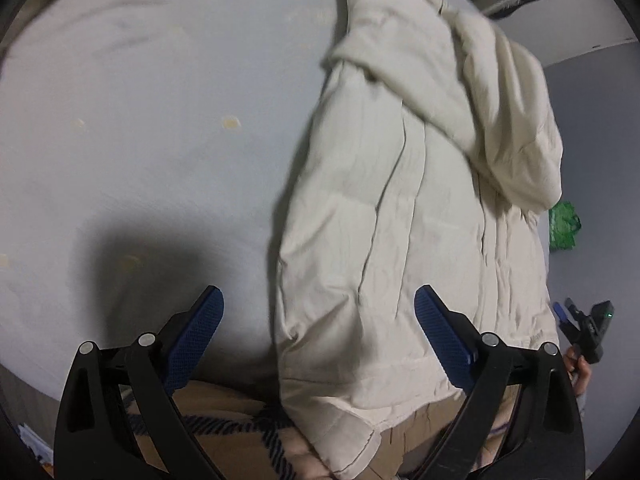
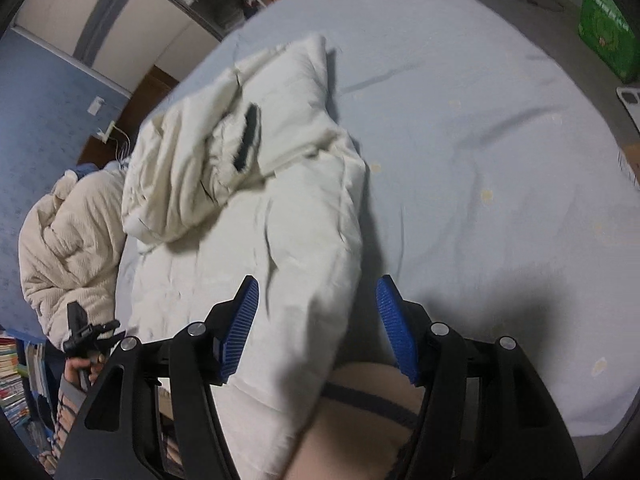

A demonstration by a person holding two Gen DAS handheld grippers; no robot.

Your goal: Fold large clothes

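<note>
A large cream padded jacket [image 1: 408,216] lies on a pale blue bed sheet [image 1: 152,128], sides folded inward, a sleeve or hood bunched on top at its far end. Its near hem hangs over the bed edge. My left gripper [image 1: 318,312] is open and empty, hovering above the jacket's near left edge. In the right wrist view the jacket [image 2: 256,208] lies lengthwise, and my right gripper [image 2: 318,300] is open and empty above its near right edge. The other gripper [image 2: 86,336] shows at the far left, and the right one [image 1: 588,328] shows in the left wrist view.
A second cream fleece garment [image 2: 68,240] is piled off the bed's left side. A green box [image 2: 608,32] stands beyond the bed at top right. A green bag [image 1: 564,226] lies on the floor. Books [image 2: 12,376] are stacked at lower left. Bare sheet [image 2: 500,152] spreads to the right.
</note>
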